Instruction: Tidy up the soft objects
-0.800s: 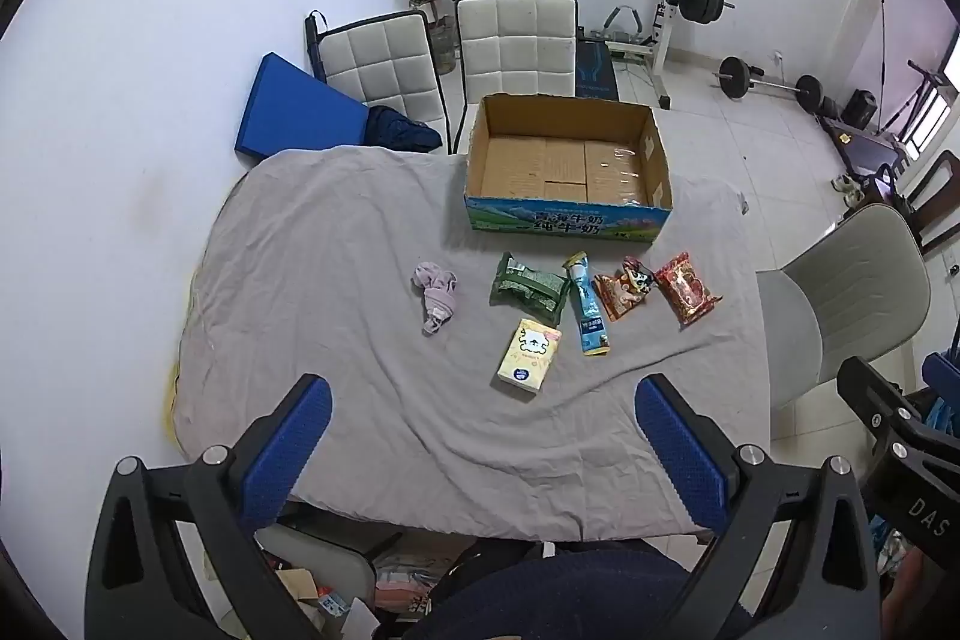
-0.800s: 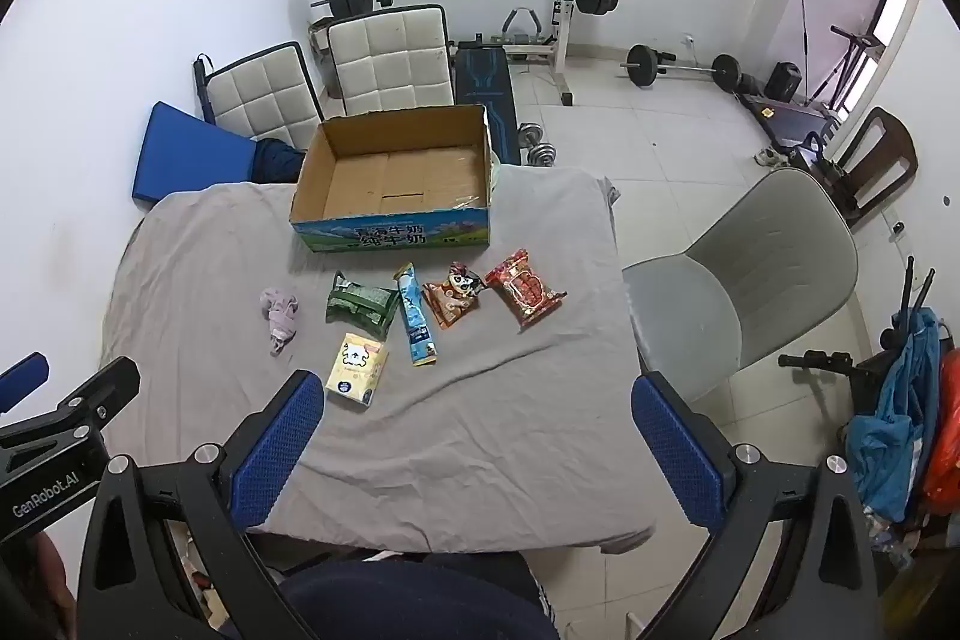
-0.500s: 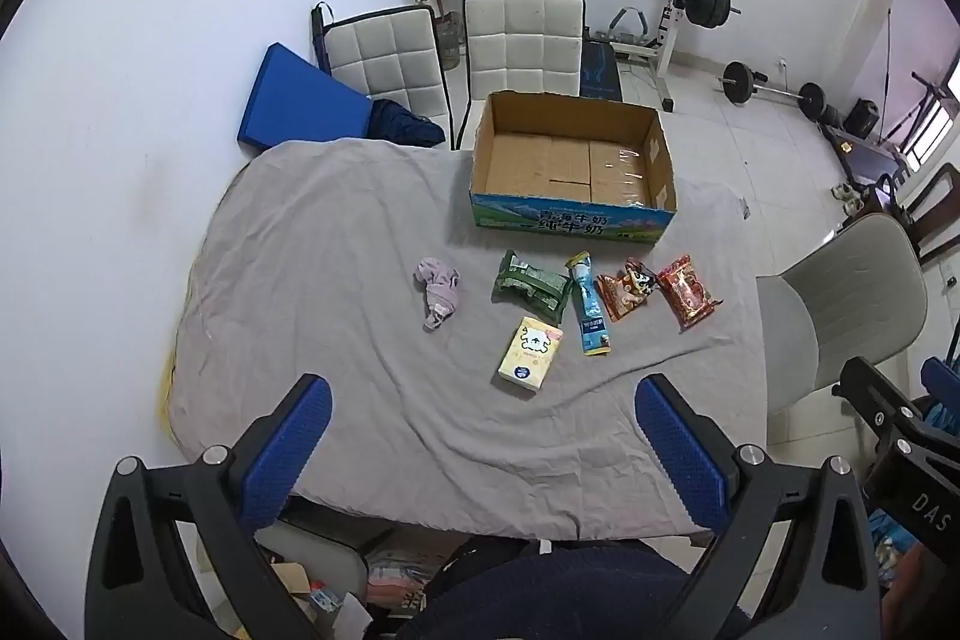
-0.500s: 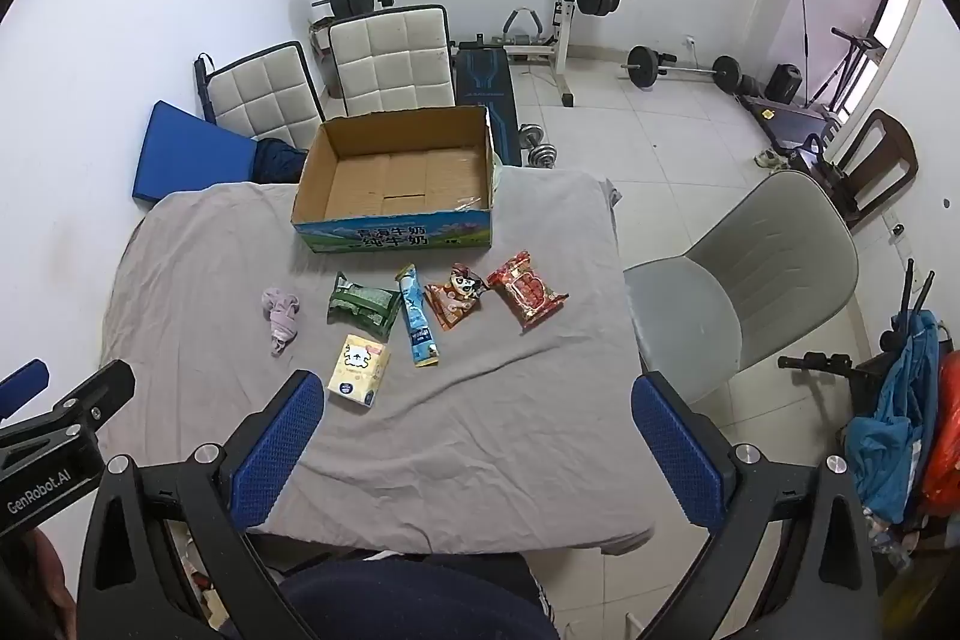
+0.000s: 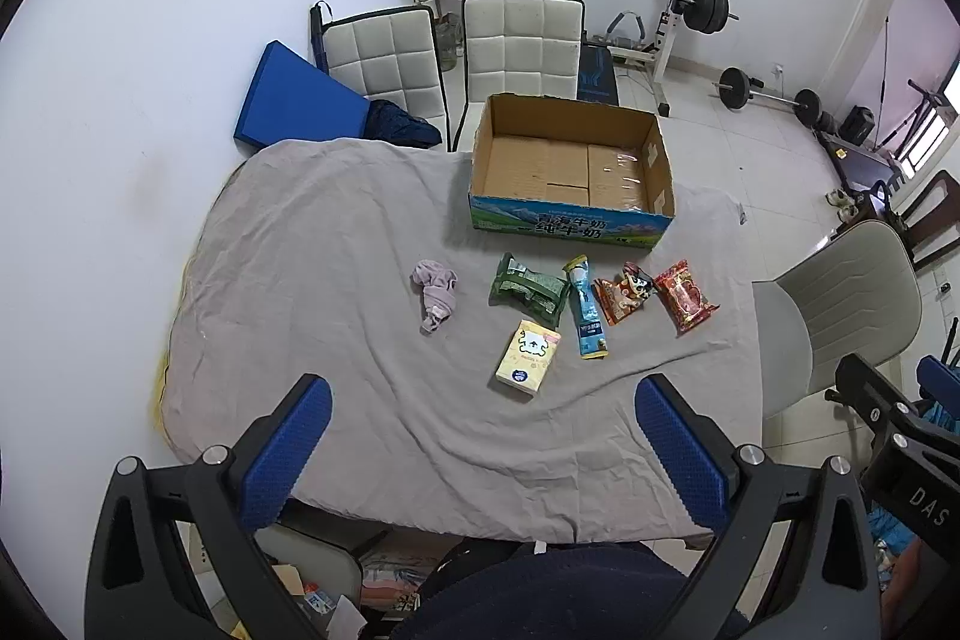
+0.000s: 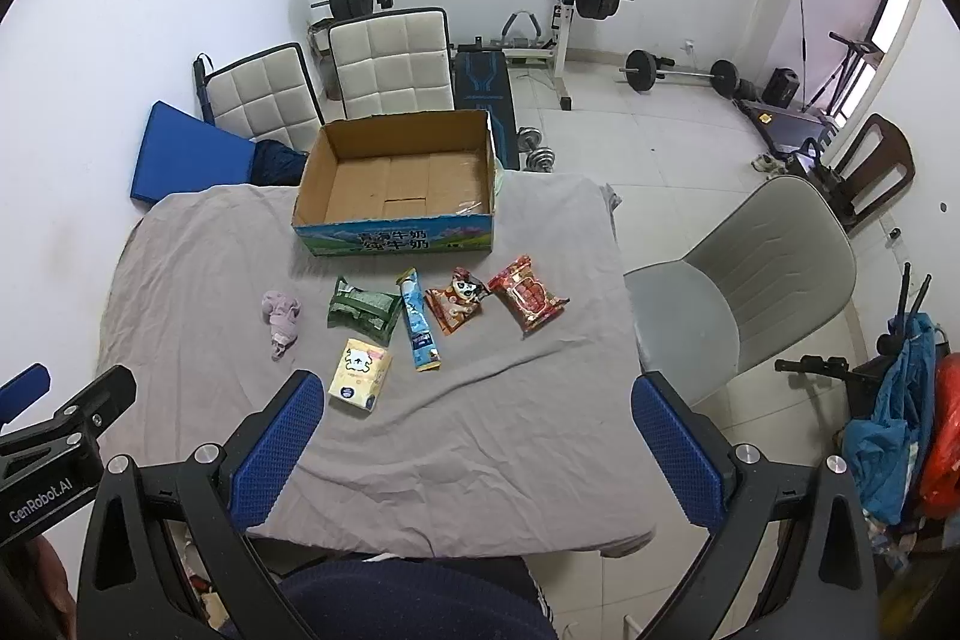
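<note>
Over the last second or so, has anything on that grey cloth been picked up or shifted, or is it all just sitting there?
Nothing on the cloth has been touched. The left tool and right tool stay open and empty above the near edge; only their views drifted slightly. The pink cloth bundle, the yellow tissue pack and the snack packets lie where they were, and the cardboard box is still empty.

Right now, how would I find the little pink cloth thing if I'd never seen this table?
Start at the open cardboard box on the grey-covered table. In front of it lies a row of packets; go to its left end, past the green packet. The pink cloth lies alone there, crumpled and soft, the only thing without a wrapper.
</note>
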Demonstrator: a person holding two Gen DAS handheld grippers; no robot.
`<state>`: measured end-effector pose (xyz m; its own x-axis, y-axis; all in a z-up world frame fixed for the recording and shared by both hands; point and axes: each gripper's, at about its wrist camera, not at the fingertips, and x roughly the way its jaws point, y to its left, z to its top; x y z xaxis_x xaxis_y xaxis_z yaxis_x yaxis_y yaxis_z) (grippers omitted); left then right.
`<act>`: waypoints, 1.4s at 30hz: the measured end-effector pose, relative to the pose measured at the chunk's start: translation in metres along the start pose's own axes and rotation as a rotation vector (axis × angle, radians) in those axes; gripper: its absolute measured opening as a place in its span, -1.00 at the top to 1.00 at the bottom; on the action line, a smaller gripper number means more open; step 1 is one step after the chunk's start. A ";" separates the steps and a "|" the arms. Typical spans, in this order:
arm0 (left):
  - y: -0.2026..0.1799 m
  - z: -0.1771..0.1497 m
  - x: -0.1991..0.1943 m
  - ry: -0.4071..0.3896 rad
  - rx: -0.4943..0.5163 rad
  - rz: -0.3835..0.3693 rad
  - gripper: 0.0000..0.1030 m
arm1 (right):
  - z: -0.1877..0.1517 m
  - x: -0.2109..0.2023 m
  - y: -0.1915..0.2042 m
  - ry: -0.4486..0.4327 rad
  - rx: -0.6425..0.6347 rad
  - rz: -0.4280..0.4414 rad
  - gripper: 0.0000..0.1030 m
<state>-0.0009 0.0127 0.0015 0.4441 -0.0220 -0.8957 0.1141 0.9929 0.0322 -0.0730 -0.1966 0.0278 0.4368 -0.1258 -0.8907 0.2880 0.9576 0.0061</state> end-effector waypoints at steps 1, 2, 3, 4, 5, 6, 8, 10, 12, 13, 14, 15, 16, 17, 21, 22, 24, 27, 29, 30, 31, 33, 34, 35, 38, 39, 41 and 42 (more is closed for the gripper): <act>0.000 0.000 0.000 -0.001 0.001 -0.002 -1.00 | 0.002 -0.004 0.006 -0.002 -0.003 -0.002 -1.00; 0.000 0.001 0.001 -0.002 0.002 -0.004 -1.00 | 0.003 -0.005 0.006 -0.004 -0.003 -0.003 -1.00; 0.000 0.001 0.001 -0.002 0.004 -0.006 -1.00 | 0.003 -0.006 0.007 -0.006 -0.002 -0.005 -1.00; 0.000 0.001 0.000 -0.003 0.005 -0.010 -1.00 | 0.003 -0.008 0.006 -0.010 -0.001 -0.007 -1.00; 0.000 0.001 0.000 -0.006 0.006 -0.011 -1.00 | 0.004 -0.009 0.006 -0.012 -0.001 -0.008 -1.00; 0.000 0.001 -0.001 -0.008 0.007 -0.012 -1.00 | 0.004 -0.010 0.004 -0.015 0.000 -0.009 -1.00; 0.002 0.002 0.000 -0.010 0.006 -0.016 -1.00 | 0.002 -0.011 0.003 -0.019 0.002 -0.008 -1.00; 0.002 0.002 0.000 -0.014 0.004 -0.015 -1.00 | 0.002 -0.012 0.002 -0.019 0.004 -0.009 -1.00; 0.002 0.002 0.000 -0.014 0.002 -0.017 -1.00 | 0.002 -0.012 0.003 -0.022 0.000 -0.012 -1.00; 0.002 0.002 0.000 -0.015 0.001 -0.015 -1.00 | 0.002 -0.012 0.002 -0.021 0.002 -0.009 -1.00; 0.003 0.003 0.000 -0.015 0.000 -0.013 -1.00 | 0.002 -0.013 0.001 -0.022 0.001 -0.007 -1.00; 0.003 0.003 0.000 -0.015 -0.001 -0.014 -1.00 | 0.002 -0.013 0.001 -0.024 0.000 -0.006 -1.00; 0.003 0.003 0.001 -0.015 0.000 -0.014 -1.00 | 0.002 -0.013 0.000 -0.026 -0.001 -0.006 -1.00; 0.003 0.003 0.001 -0.016 0.001 -0.012 -1.00 | 0.002 -0.013 0.000 -0.026 -0.001 -0.004 -1.00; 0.004 0.004 0.000 -0.017 0.000 -0.013 -1.00 | 0.001 -0.014 0.000 -0.029 -0.005 -0.003 -1.00; 0.004 0.004 0.000 -0.019 0.001 -0.011 -1.00 | 0.002 -0.013 0.000 -0.028 -0.004 -0.004 -1.00; 0.004 0.004 0.002 -0.020 0.002 -0.010 -1.00 | 0.002 -0.014 0.000 -0.029 -0.006 -0.003 -1.00; 0.002 0.003 0.001 -0.021 0.001 -0.009 -1.00 | 0.002 -0.015 0.001 -0.029 -0.008 0.003 -1.00; 0.002 0.003 0.001 -0.021 0.005 -0.008 -1.00 | 0.002 -0.015 0.002 -0.031 -0.013 0.003 -1.00; 0.001 0.003 0.000 -0.022 0.005 -0.008 -1.00 | 0.003 -0.014 0.003 -0.032 -0.015 0.003 -1.00; 0.000 0.003 0.000 -0.023 0.007 -0.009 -1.00 | 0.003 -0.014 0.004 -0.033 -0.016 0.002 -1.00; 0.000 0.002 0.000 -0.023 0.006 -0.009 -1.00 | 0.003 -0.015 0.004 -0.035 -0.018 0.004 -1.00; -0.001 0.002 0.000 -0.023 0.005 -0.009 -1.00 | 0.003 -0.016 0.004 -0.036 -0.018 0.005 -1.00; -0.001 0.002 0.000 -0.023 0.006 -0.009 -1.00 | 0.003 -0.016 0.004 -0.036 -0.019 0.005 -1.00; -0.003 0.001 0.000 -0.023 0.007 -0.012 -1.00 | 0.003 -0.015 0.007 -0.032 -0.025 0.006 -1.00; -0.003 0.001 0.000 -0.024 0.006 -0.013 -1.00 | 0.003 -0.015 0.007 -0.032 -0.027 0.005 -1.00; -0.004 0.001 0.000 -0.025 0.002 -0.011 -1.00 | 0.003 -0.015 0.008 -0.036 -0.029 0.006 -1.00; -0.004 0.001 0.000 -0.025 0.000 -0.011 -1.00 | 0.003 -0.015 0.008 -0.038 -0.030 0.007 -1.00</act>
<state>-0.0005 0.0082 0.0021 0.4647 -0.0357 -0.8848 0.1188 0.9927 0.0224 -0.0745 -0.1876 0.0429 0.4711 -0.1286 -0.8727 0.2600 0.9656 -0.0020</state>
